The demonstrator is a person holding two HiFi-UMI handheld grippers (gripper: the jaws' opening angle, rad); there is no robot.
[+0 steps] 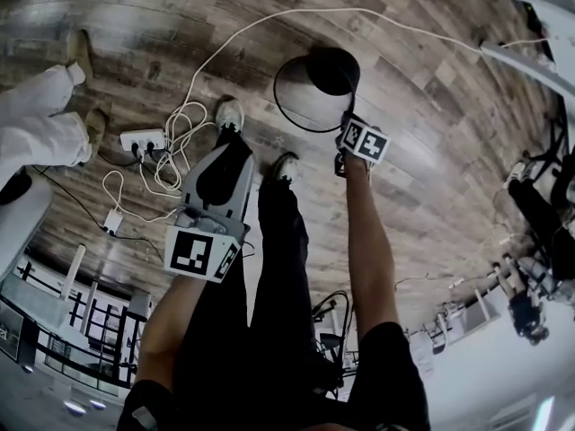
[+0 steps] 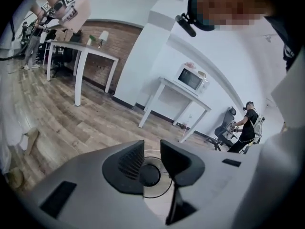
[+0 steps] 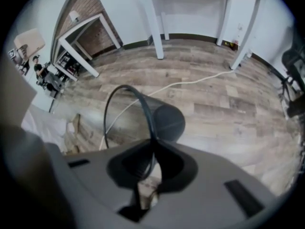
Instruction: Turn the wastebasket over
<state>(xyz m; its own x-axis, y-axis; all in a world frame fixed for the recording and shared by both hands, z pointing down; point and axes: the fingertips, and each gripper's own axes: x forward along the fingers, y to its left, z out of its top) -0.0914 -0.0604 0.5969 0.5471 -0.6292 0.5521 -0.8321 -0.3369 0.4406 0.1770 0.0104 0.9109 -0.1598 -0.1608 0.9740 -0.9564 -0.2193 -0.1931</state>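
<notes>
1. The wastebasket (image 1: 316,77), a black mesh bin with a solid round base, is over the wood-plank floor (image 1: 431,151) ahead of the person's shoes (image 1: 230,113). It is tipped off upright. In the head view its open rim faces the camera and the dark base shows through the mouth.
2. The right gripper (image 1: 345,124) points steeply down at the near edge of the bin. In the right gripper view its jaws (image 3: 152,151) are drawn close together and clamped on the thin wall of the wastebasket (image 3: 164,120) at the rim. The rim ring curves up to the left and the base stands beyond the jaws.
3. No view settles whether the bin touches the floor.
4. The left gripper (image 1: 232,146) is held over the person's left leg, well apart from the bin and angled forward and down. In the left gripper view its jaws (image 2: 151,149) stand apart with nothing between the pads. The wastebasket (image 2: 151,174) shows through the gap, farther off.
5. A white cable (image 1: 269,21) runs across the floor behind the bin and ends in loops beside a power strip (image 1: 144,139).
6. The left gripper view shows a microwave (image 2: 190,80) on a white table (image 2: 164,82) against the wall, and a person (image 2: 245,128) far off to the right.
</notes>
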